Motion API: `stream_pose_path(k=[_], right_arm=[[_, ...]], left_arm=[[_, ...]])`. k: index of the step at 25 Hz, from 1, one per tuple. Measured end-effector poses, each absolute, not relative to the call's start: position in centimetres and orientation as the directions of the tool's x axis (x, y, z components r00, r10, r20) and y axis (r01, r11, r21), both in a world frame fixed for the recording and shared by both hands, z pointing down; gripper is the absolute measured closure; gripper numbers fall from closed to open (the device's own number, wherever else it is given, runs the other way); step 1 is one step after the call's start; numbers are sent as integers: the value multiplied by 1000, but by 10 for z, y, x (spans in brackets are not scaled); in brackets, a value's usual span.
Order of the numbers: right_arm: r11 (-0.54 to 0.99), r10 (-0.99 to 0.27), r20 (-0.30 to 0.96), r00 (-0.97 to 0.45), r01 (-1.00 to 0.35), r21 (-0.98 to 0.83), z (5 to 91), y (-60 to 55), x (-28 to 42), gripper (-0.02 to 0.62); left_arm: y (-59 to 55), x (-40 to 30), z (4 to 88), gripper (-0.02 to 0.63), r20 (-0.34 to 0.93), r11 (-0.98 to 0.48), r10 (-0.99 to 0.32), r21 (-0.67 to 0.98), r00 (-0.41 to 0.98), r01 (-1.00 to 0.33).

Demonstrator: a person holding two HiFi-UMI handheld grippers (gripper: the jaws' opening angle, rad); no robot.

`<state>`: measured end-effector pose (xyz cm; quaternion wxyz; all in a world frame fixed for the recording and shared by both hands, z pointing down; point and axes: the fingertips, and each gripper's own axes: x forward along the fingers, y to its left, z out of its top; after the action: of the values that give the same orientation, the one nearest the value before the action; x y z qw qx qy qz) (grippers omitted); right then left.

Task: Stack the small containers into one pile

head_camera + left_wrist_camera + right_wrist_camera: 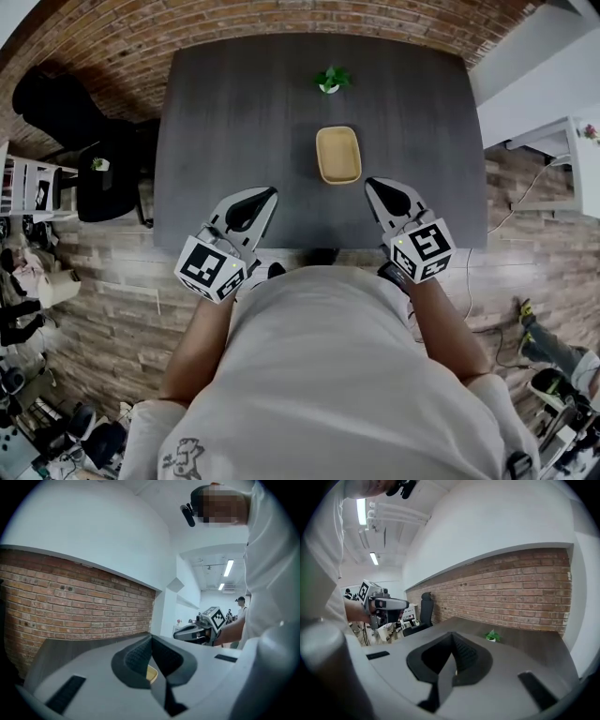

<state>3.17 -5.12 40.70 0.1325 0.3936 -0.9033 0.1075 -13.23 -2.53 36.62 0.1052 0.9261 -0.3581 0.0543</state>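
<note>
- Brick wall closes the room's far side, behind the dark counter.
- Left hand-held gripper and right hand-held gripper hang over the counter's near edge, jaws together, empty.
- Yellow container lies ahead between them, long axis pointing away, nearer the right.
- Small plant stands beyond it.

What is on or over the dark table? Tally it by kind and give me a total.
Tan container: 1 seen from above; whether others are nested inside cannot be told
Potted plant: 1
Grippers: 2, the left gripper and the right gripper
Total: 4
</note>
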Motion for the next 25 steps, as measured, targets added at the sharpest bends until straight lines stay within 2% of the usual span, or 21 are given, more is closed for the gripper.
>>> stream_pose_path(k=[11,25], right_arm=[[670,-726,238,-645,-741,37,360,13,-51,589],[640,-761,199,-617,-765,74,352,76,-120,589]], left_arm=[[36,-215,349,595,135,-748,-638,122,758,-652],[89,-287,349,595,130,-794,-586,104,800,-599]])
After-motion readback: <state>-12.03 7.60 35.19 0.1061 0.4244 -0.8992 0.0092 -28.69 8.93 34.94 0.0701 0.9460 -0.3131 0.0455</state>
